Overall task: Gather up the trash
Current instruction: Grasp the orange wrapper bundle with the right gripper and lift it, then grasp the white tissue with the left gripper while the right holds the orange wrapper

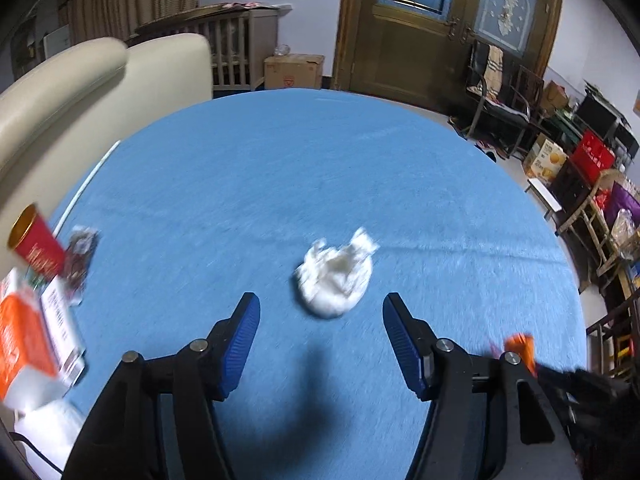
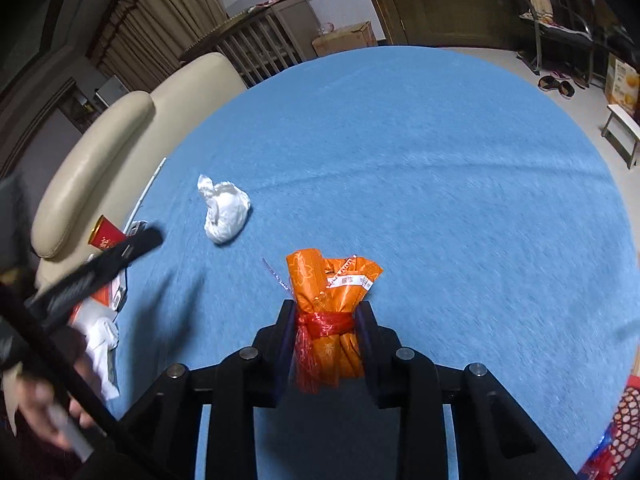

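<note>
A crumpled white tissue (image 1: 335, 276) lies on the blue tablecloth (image 1: 280, 168), just ahead of my open left gripper (image 1: 321, 312) and between its blue pads. It also shows in the right wrist view (image 2: 225, 210). My right gripper (image 2: 326, 312) is shut on an orange wrapper (image 2: 330, 292) tied with a red band, held above the cloth. The wrapper's tip shows at the right in the left wrist view (image 1: 520, 346). The left gripper appears as a black bar at the left in the right wrist view (image 2: 100, 264).
At the table's left edge stand a red cup (image 1: 34, 244), a dark foil packet (image 1: 80, 256) and an orange-and-white box (image 1: 28, 340). A cream sofa (image 1: 80, 92) is behind them. A red basket (image 2: 624, 424) is at the lower right. Chairs and boxes line the right wall.
</note>
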The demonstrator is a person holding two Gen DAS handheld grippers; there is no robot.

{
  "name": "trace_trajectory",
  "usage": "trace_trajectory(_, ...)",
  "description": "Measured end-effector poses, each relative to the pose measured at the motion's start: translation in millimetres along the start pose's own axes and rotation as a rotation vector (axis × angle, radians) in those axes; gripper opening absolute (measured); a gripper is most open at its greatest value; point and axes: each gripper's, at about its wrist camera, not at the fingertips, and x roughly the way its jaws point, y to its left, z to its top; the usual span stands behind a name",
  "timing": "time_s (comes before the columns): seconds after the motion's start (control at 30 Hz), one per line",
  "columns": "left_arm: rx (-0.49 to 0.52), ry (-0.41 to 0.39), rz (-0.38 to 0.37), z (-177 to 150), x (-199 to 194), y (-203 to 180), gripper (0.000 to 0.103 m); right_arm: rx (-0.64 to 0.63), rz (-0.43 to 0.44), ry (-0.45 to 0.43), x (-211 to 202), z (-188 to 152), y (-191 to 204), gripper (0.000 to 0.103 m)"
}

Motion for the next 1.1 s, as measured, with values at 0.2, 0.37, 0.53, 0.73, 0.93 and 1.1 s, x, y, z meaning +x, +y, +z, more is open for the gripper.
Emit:
trace_trajectory(0.2, 0.028, 0.034, 0.020, 17.6, 35.1, -11.1, 0.065, 0.000, 0.006, -0.002, -7.1, -10.4, -10.2, 0.033)
trace_trajectory(0.37, 0.019, 0.098, 0.006, 17.5, 58.3, -9.0, 0.034, 0.002, 0.016, 0.001, -9.5, -13.4, -13.3, 0.033)
trace_trajectory(0.53, 0.056, 0.069, 0.037, 10.2, 46.1, -12.9, 0.023, -0.008, 0.013, -0.005, -9.0, -12.7, -8.3, 0.033)
trace_trajectory(0.73, 0.121, -0.009, 0.054, -9.0, 3.3, -20.3, 0.023, -0.023, 0.020, -0.024, -16.5, -20.0, 2.3, 0.033)
trace_trajectory(0.93, 0.153, -0.051, 0.062, -30.4, -39.7, -21.2, 0.023, -0.048, 0.029, -0.041, -25.0, -31.5, 23.9, 0.033)
trace_trajectory(1.1, 0.152, -0.070, 0.066, -46.6, -62.6, -19.4, 0.023, -0.075, 0.031, -0.056, -38.1, -39.3, 39.2, 0.033)
